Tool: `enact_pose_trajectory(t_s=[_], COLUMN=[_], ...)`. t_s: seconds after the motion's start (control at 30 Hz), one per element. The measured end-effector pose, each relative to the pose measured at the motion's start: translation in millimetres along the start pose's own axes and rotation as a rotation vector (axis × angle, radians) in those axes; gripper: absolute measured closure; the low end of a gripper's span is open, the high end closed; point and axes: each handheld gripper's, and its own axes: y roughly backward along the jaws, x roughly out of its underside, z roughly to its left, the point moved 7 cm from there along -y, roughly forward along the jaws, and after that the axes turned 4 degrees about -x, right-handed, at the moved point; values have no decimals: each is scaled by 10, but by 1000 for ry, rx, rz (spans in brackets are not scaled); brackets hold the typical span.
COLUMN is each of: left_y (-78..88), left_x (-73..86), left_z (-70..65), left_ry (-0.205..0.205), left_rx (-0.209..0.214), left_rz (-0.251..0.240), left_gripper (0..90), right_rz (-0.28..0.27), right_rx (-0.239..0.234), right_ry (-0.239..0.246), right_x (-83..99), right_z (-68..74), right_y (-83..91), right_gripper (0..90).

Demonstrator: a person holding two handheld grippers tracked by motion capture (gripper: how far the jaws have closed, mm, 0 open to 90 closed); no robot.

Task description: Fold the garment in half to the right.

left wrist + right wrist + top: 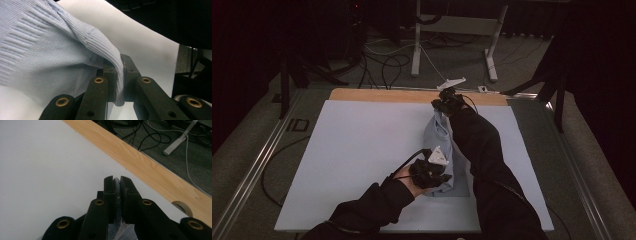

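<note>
Pale-blue knit garment (pixel 45 45) pinched in both hand-held grippers' closed jaws.

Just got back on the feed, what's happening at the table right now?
A person is handling a light blue knit garment on the white board with two hand-held grippers. The left gripper is shut on a ribbed edge at the near end; the right gripper is shut on the far end, near the wooden strip. The garment lies folded narrow between them.
</note>
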Motion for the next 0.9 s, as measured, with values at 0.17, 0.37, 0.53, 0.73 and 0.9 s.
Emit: enact_pose_trajectory(t_s=[0.17,0.37,0.53,0.73,0.9], left_y=[-153,-263,-359,-467,-518], left_x=[27,28,9,26,43], left_z=[-33,-53,-66,-61,-53], left_ry=[-2,18,35,58,59], left_rx=[0,5,-8,-15,-28], left_rz=[36,48,41,50,56], left_gripper=[856,856,855,855,855], right_rz=[4,-25,-69,-37,-38], right_rx=[-22,-57,-91,-87,-114], right_ry=[-8,8,-11,-32,-45], right_x=[68,116,184,336,415], right_z=[-10,-17,-96,-175,-205], right_y=[-51,-81,-79,-178,-262], right_gripper=[846,844,844,843,842])
